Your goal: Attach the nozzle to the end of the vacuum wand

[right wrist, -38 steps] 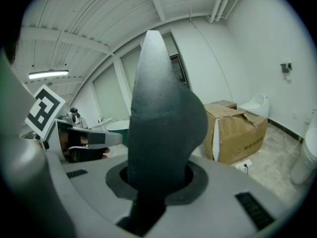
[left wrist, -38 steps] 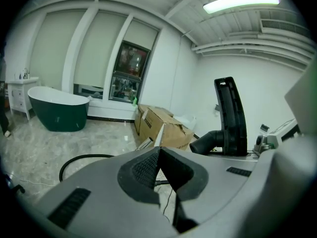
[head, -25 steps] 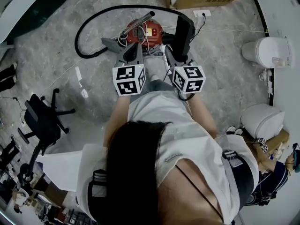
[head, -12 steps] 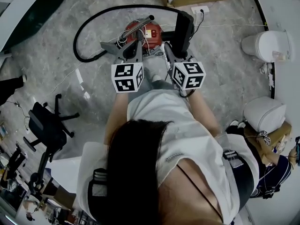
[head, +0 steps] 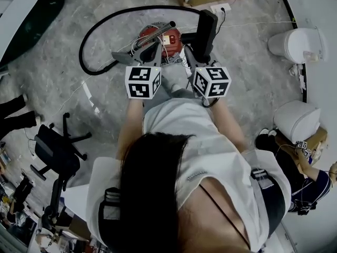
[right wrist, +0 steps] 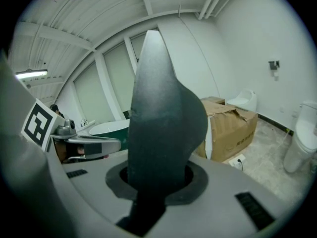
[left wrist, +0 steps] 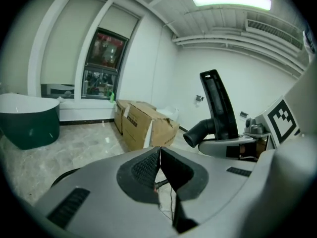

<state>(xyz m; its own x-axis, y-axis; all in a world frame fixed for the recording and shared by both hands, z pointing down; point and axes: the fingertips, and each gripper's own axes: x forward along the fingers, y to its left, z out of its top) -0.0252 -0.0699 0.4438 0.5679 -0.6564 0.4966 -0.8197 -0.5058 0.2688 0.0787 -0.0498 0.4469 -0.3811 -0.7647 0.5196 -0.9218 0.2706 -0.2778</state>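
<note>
Both grippers have edged closer to the red vacuum canister (head: 169,36), so the black nozzle (right wrist: 163,123) is nearer the metal wand (head: 158,29) lying across the canister; joining seems not yet begun. The right gripper (right wrist: 157,185) stays clamped on the nozzle, just right of the canister. The left gripper (left wrist: 159,152) is pressed together, empty.

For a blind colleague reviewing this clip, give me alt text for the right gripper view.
The right tool grips a black nozzle that rises up the middle of the frame. Behind it, a cardboard box stands on the floor.
</note>
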